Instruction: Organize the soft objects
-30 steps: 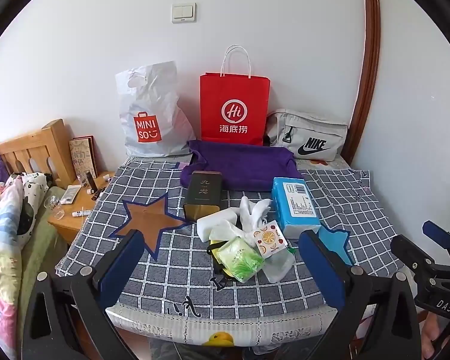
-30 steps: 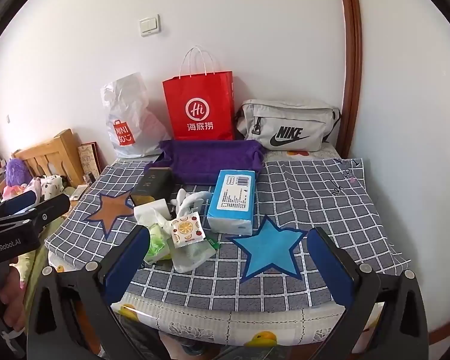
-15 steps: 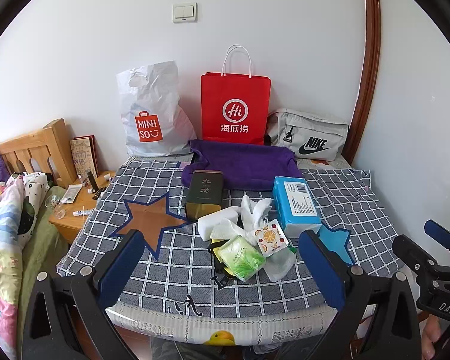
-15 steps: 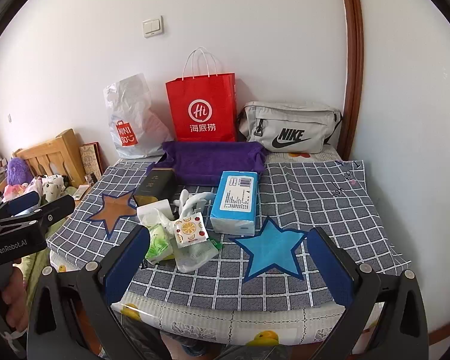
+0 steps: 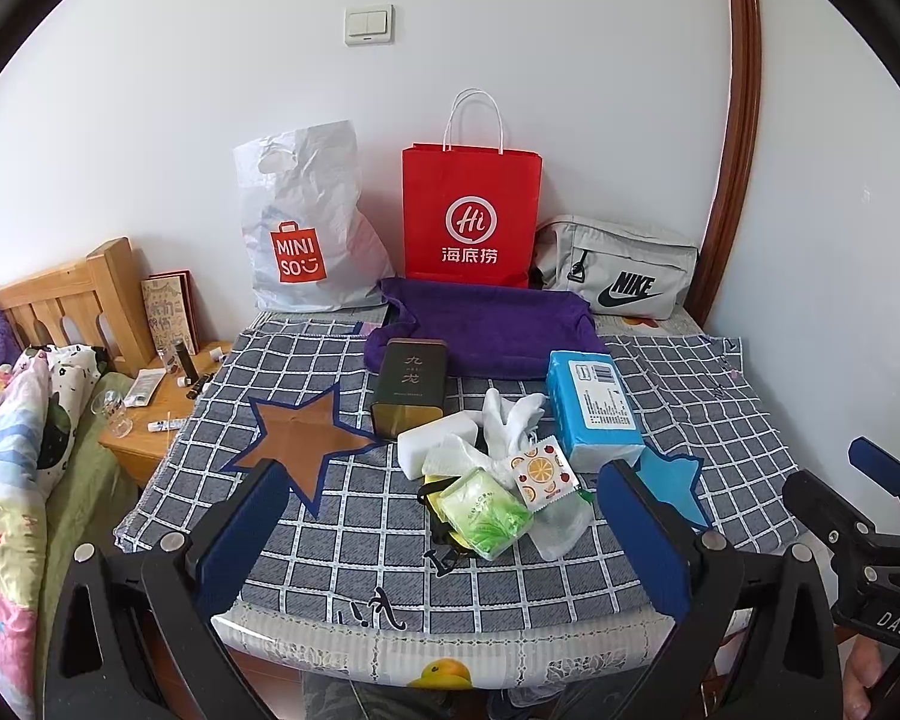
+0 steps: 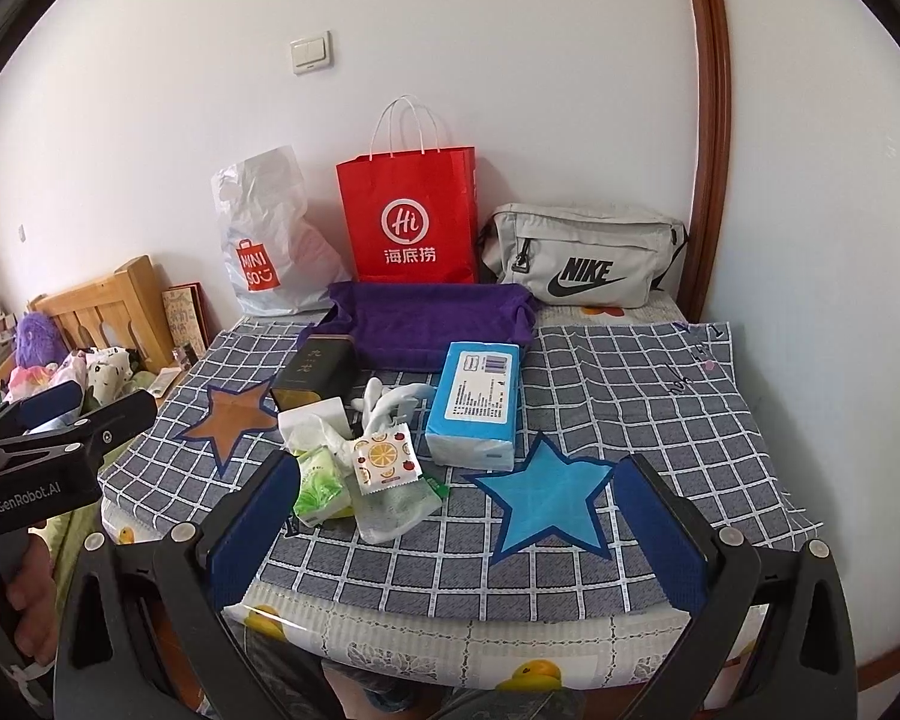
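A pile of small soft items lies mid-table: a blue tissue pack (image 5: 594,405) (image 6: 477,405), a green tissue pack (image 5: 483,513) (image 6: 318,480), a fruit-print sachet (image 5: 540,474) (image 6: 384,459), white gloves (image 5: 510,420), a white sponge block (image 5: 435,441) and a clear pouch (image 6: 393,507). A dark tea tin (image 5: 411,387) (image 6: 315,375) stands behind them. A brown star (image 5: 306,447) (image 6: 228,417) and a blue star (image 5: 669,483) (image 6: 549,495) lie on the checked cloth. My left gripper (image 5: 450,546) and right gripper (image 6: 456,534) are open and empty, before the table's front edge.
A folded purple towel (image 5: 486,330), a red paper bag (image 5: 471,216), a white Miniso bag (image 5: 306,228) and a grey Nike pouch (image 5: 618,267) stand along the back wall. A wooden nightstand (image 5: 156,414) and bed are at the left. The wall is at the right.
Both grippers have barely shifted; the right wrist view has risen slightly. Nothing on the table has moved.
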Available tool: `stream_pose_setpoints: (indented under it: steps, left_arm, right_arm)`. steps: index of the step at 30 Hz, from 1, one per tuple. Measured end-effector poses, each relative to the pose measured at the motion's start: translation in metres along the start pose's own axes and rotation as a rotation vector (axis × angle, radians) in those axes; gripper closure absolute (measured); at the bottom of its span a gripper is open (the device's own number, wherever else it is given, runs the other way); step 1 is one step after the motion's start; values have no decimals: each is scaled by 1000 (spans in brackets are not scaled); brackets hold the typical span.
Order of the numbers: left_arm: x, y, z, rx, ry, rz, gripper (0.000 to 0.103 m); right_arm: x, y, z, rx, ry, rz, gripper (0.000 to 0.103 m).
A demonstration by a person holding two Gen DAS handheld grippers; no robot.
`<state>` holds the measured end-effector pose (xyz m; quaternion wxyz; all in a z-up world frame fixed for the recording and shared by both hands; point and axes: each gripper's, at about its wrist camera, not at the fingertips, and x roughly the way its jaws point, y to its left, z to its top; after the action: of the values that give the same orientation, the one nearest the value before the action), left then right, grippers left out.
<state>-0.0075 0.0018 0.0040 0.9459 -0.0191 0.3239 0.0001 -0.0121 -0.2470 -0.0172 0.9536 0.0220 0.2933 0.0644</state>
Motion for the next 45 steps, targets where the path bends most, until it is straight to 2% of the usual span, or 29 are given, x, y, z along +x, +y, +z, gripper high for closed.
stream_pose_setpoints:
  steps: [45]
  left_arm:
    - [-3,5,-3,3,-1,2,0]
  right_arm:
    - [-8,7,-1,-21,-22,7,0]
